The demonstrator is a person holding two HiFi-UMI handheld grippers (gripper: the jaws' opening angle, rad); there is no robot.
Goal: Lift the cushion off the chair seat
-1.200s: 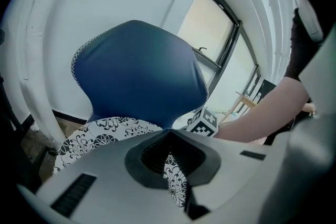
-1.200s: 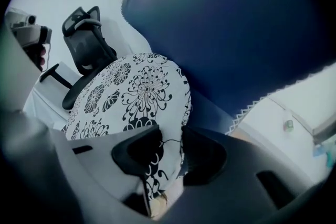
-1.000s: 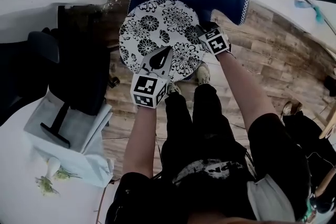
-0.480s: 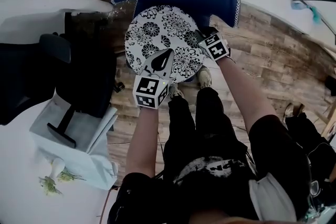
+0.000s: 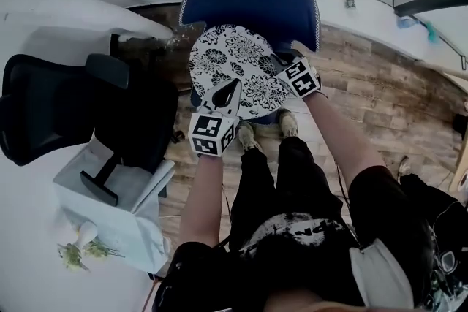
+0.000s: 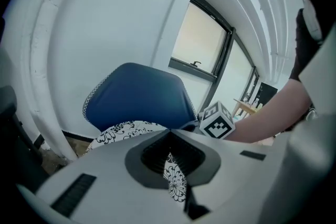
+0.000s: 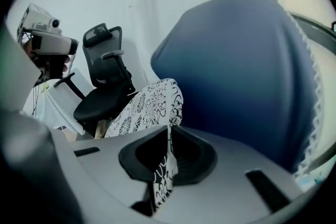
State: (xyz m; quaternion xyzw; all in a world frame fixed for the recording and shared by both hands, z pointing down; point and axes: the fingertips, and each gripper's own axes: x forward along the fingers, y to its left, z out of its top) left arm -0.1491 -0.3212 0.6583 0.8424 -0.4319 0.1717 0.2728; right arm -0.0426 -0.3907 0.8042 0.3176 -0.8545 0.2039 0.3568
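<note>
Both grippers are gripping the cushion (image 5: pixel 235 63), a round black-and-white floral one. The left gripper (image 5: pixel 228 90) is clamping the near edge, with the fabric pinched between its closed jaws in the left gripper view. The right gripper (image 5: pixel 280 61) is clamping the right-hand edge, jaws closed on a fold of the same fabric in the right gripper view. The cushion is hanging between the two, tilted, right in front of the backrest of the blue chair (image 5: pixel 252 0). The seat is mostly hidden under it in the head view. A black office chair (image 5: pixel 51 106) is standing to the left, on the wooden floor (image 5: pixel 365 95).
</note>
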